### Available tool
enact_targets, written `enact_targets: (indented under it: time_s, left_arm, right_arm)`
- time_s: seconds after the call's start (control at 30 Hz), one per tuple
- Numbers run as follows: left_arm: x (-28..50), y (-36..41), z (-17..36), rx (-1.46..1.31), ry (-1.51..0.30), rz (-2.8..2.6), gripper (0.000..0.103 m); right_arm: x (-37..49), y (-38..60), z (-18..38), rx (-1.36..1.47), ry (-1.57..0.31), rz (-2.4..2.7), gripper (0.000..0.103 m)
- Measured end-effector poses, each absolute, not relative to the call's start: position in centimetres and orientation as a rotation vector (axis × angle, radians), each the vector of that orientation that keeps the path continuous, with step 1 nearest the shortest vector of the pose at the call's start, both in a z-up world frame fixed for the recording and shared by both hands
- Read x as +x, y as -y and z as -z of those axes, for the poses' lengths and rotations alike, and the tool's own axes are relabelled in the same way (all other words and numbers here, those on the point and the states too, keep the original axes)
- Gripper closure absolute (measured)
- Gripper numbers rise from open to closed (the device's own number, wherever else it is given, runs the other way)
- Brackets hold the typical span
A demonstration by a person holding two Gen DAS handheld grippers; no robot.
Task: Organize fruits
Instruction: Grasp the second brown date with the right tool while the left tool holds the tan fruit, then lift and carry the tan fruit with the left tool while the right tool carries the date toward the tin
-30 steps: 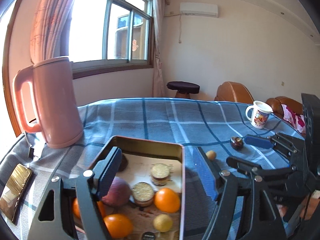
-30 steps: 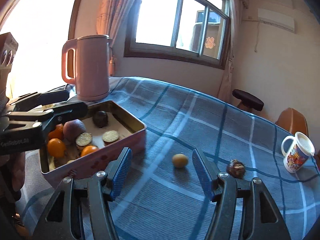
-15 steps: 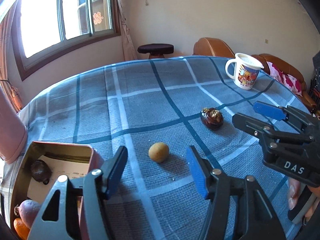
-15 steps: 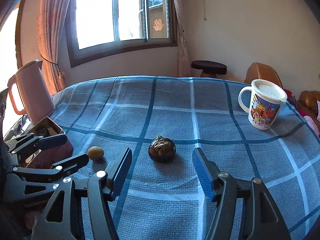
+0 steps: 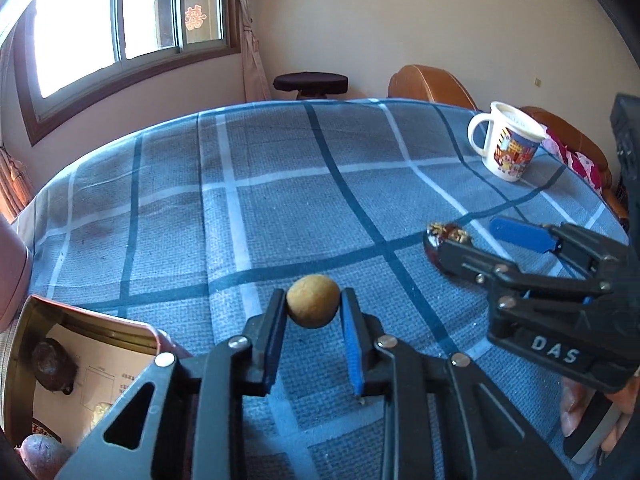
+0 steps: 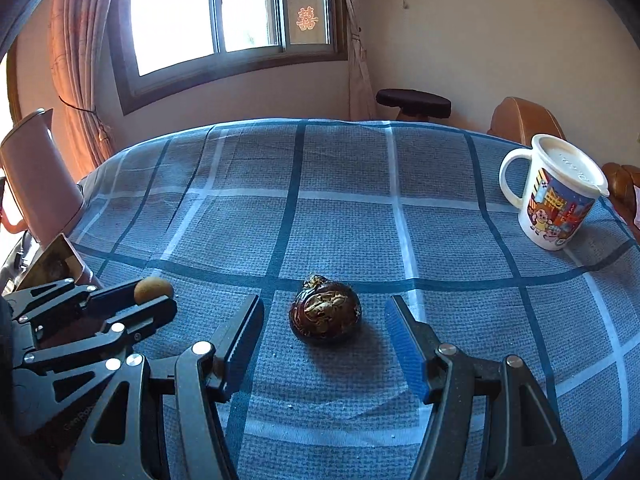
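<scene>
Since a second ago both of my grippers have swung away from the tin (image 5: 36,308) and out over the cloth (image 5: 280,184), and the left gripper (image 5: 313,308) has gone from wide to clamped on the small fruit (image 5: 313,306). That fruit, round, tan and matte, is pinched at its sides between the two pads, just right of the tin's near corner and low over the cloth; I cannot tell whether it is clear of it. I read this as the pick made: what remains for it is the carry back to the tin.

My right gripper (image 6: 322,334) stands about half wide, and the dark fruit (image 6: 325,314) sits on the cloth between its fingers without touching either pad. It is glossy brown-black with a dried calyx on top, further right of the tin than the tan one. I judge it the next pick, needing only a close.

Inside the tin I see a similar dark fruit (image 5: 54,366) and a purple one (image 5: 38,456) at the edge. A mug (image 6: 556,196) stands well to the right of the tin, and a pink kettle (image 6: 36,184) behind it.
</scene>
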State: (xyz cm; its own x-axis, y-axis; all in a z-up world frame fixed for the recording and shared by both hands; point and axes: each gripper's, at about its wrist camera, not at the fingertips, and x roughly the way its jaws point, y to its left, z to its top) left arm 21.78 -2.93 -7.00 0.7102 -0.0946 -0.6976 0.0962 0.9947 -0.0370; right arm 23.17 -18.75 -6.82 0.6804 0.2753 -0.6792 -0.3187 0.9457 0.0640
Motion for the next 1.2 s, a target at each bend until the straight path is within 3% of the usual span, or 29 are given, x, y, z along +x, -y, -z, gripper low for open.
enact_targets:
  time_s: [0.13, 0.17, 0.2, 1.2]
  left_arm:
    - [21.8, 2.7, 6.6, -0.013, -0.741, 0.094, 0.075]
    - [21.8, 2.5, 6.5, -0.02, -0.735, 0.087, 0.075]
    - [21.7, 2.3, 6.4, -0.03, -0.728, 0.086, 0.075]
    - [18.6, 2.9, 4.4, 0.014, -0.538, 0.075, 0.075]
  right_arm:
    - [24.7, 18.0, 7.8, -0.07, -0.823, -0.336, 0.041]
    - [25.0, 18.0, 8.0, -0.068, -0.844, -0.34, 0.053]
    - [25.3, 18.0, 8.3, -0.063, -0.862, -0.341, 0.058]
    - [19.2, 19.1, 4.8, -0.023, -0.59, -0.429, 0.058]
